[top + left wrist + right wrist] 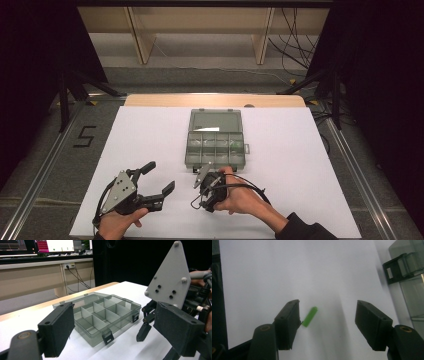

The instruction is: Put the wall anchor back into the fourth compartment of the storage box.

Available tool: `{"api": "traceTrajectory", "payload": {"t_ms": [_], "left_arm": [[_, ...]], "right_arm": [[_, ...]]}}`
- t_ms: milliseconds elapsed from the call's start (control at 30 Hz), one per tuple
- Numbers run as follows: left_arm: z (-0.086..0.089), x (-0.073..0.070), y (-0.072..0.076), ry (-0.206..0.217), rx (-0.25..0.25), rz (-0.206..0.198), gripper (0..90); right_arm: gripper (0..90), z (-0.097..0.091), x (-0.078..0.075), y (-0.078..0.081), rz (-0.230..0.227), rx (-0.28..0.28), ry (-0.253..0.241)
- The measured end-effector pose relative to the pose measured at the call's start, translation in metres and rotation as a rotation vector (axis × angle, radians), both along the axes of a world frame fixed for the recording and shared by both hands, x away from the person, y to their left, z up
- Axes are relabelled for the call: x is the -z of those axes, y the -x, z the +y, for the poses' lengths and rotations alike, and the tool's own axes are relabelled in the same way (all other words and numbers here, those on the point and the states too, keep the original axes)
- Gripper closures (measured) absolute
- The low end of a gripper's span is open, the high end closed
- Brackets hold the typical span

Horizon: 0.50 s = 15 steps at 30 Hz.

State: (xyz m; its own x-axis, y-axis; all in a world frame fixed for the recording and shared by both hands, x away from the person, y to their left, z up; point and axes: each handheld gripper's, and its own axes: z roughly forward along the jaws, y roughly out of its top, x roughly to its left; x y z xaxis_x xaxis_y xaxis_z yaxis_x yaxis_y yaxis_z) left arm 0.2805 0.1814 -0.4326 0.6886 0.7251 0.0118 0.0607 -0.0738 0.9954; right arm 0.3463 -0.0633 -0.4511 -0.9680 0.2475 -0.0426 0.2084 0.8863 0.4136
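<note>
on the floor at the far left, beside a metal rail, a black "5" is marked in tape. the left tool rests low over the white tabletop at the near left, held in the person's left hand; its jaws stand wide apart with nothing between them, and a grey three-cornered plate sits on its top. in the left gripper view these jaws frame the compartment box ahead.

just right of it, near the middle, the right tool is tipped steeply down at the tabletop in the right hand, a cable looping round the wrist. its jaws stand moderately open and press on nothing. in the right gripper view a small green piece lies on the white surface between them, just beside the left-hand jaw; it is blurred, and whether it touches that jaw cannot be told.

just beyond the right tool sits the smoke-grey clear compartment box, its lid laid open flat on the far side, its dividers showing compartments that look empty. black latches hang on its near edge, one close to the right tool. nothing lies between the green piece and the box. no writing on the box can be read.

far behind, wooden shelf legs and loose cables stand against the back.
</note>
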Motion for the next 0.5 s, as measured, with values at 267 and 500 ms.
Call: {"api": "traceTrajectory", "payload": {"t_ms": [267,500], "left_arm": [[0.000,0.000,0.000,-0.001,0.001,0.000,16.2],[0.000,0.000,0.000,-0.001,0.002,0.001,16.2]], "right_arm": [[46.9,0.003,0.009,0.000,0.022,-0.025,0.027],[57.4,0.004,0.013,0.000,0.049,-0.022,0.036]]}}
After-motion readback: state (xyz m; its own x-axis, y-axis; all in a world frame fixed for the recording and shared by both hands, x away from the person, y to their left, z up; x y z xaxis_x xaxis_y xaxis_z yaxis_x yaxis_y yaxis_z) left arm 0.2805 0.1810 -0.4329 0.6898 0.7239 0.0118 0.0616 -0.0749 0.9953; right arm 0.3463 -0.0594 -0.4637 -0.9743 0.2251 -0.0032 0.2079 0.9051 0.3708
